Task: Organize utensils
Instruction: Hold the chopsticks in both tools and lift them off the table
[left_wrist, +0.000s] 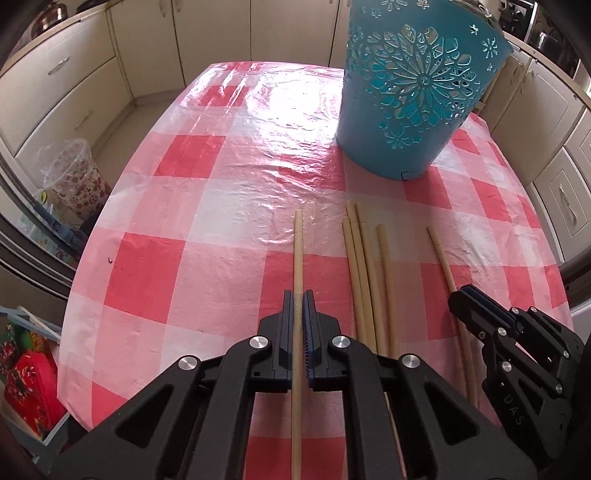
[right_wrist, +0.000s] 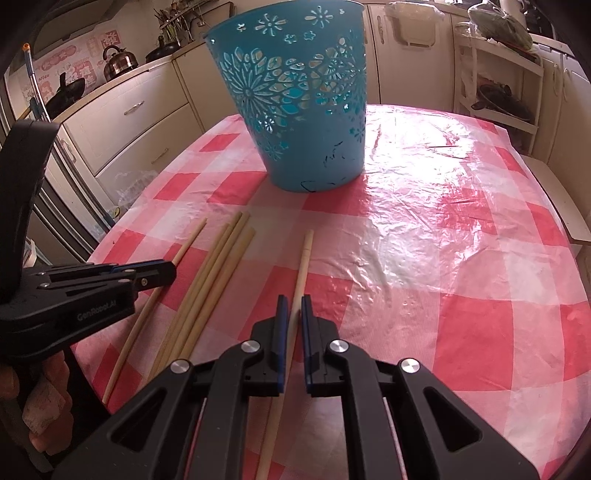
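Several wooden chopsticks lie on the red-checked tablecloth (left_wrist: 147, 266). My left gripper (left_wrist: 299, 295) is shut on the leftmost chopstick (left_wrist: 298, 251); it also shows in the right wrist view (right_wrist: 162, 271). A bundle of chopsticks (left_wrist: 364, 266) lies to its right. My right gripper (right_wrist: 294, 301) straddles the rightmost chopstick (right_wrist: 303, 258) with a small gap still showing on each side; it shows in the left wrist view (left_wrist: 461, 295). A blue cut-out plastic basket (left_wrist: 413, 103) stands upright beyond the chopsticks, also in the right wrist view (right_wrist: 295, 99).
Cream kitchen cabinets (left_wrist: 66, 96) surround the table. A bin with a plastic liner (left_wrist: 77, 181) stands left of the table, and a red patterned bag (left_wrist: 29, 391) sits lower left. A white rack (right_wrist: 498, 81) stands beyond the table's far right.
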